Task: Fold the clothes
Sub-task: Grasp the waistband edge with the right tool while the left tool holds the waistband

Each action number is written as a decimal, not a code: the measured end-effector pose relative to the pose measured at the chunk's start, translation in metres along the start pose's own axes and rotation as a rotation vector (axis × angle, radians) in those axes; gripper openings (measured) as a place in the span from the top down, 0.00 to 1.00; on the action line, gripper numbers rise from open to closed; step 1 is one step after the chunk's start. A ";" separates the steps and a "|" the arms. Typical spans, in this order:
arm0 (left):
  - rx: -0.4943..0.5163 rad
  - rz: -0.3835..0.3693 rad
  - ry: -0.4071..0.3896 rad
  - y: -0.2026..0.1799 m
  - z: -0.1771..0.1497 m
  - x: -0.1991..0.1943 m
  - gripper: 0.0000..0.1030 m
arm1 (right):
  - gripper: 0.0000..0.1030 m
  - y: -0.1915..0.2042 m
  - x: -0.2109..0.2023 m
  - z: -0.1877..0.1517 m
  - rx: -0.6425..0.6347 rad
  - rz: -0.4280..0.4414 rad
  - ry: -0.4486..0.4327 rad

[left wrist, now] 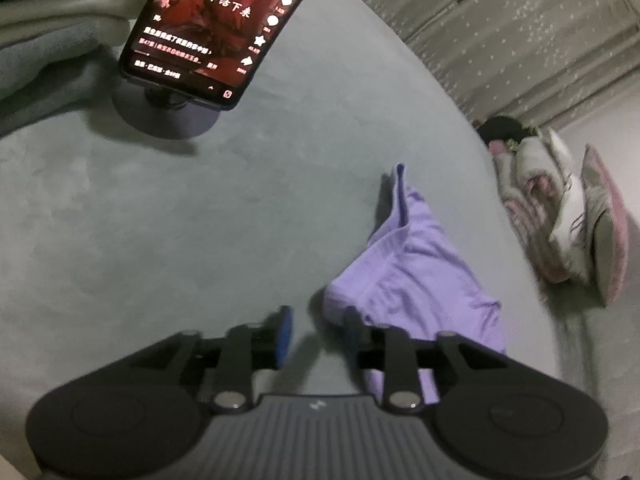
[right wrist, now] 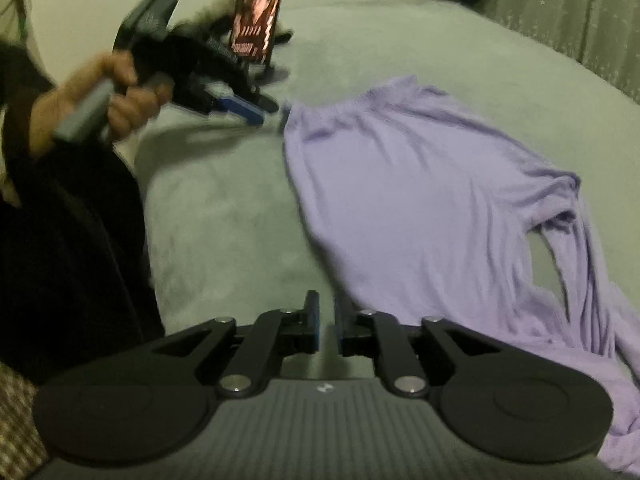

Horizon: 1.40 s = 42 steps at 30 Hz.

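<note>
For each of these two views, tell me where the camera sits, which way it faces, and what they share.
Left wrist: on the left gripper, facing along its parted fingers over the bed toward the phone; only fingers show.
Right wrist: on the right gripper, facing across the purple garment; the person's hand holding the left gripper shows.
Shared: garment, phone, bed.

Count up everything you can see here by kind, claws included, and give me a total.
Purple garment: 1
Phone on a stand: 1
Claws: 2, the left claw and the right claw
Pink and white slippers beside the bed: 2, though blurred
Pale folded bedding behind the phone: 1 pile
Total: 7
</note>
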State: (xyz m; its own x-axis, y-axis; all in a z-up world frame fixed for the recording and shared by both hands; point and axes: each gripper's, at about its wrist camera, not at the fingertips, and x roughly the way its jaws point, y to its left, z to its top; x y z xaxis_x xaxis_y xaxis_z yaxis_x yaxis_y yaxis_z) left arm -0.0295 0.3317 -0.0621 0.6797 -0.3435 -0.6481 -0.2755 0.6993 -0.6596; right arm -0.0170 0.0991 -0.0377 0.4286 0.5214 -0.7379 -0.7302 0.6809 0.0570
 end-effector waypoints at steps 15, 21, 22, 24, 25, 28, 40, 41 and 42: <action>-0.275 -0.083 0.025 0.014 0.008 0.031 0.75 | 0.63 -0.078 0.062 0.117 0.422 0.069 -0.096; -0.256 -0.074 0.004 0.012 0.011 0.038 0.84 | 0.60 -0.096 0.126 0.169 0.500 -0.007 -0.040; -0.237 -0.070 0.002 0.010 0.011 0.038 0.85 | 0.60 -0.098 0.136 0.175 0.512 -0.019 -0.030; -0.197 -0.059 -0.004 0.006 0.010 0.037 0.88 | 0.60 -0.097 0.153 0.186 0.527 -0.042 -0.008; -0.175 -0.054 -0.008 0.004 0.009 0.037 0.88 | 0.60 -0.097 0.161 0.192 0.535 -0.054 0.003; -0.093 -0.031 -0.025 -0.005 0.007 0.034 0.89 | 0.60 -0.096 0.184 0.206 0.543 -0.107 0.032; 0.093 0.039 -0.134 -0.017 0.012 0.007 0.94 | 0.93 -0.086 0.221 0.230 0.530 -0.404 0.062; 0.097 0.052 -0.150 -0.017 0.015 0.003 0.94 | 0.93 -0.084 0.220 0.232 0.530 -0.400 0.045; 0.102 0.064 -0.166 -0.017 0.017 0.000 0.94 | 0.93 -0.082 0.218 0.235 0.530 -0.396 0.028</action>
State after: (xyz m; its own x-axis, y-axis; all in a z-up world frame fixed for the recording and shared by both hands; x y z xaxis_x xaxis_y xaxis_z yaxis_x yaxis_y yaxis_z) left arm -0.0133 0.3305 -0.0445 0.7681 -0.1938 -0.6103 -0.2576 0.7790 -0.5717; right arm 0.2613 0.2780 -0.0455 0.5917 0.1714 -0.7877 -0.1563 0.9830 0.0965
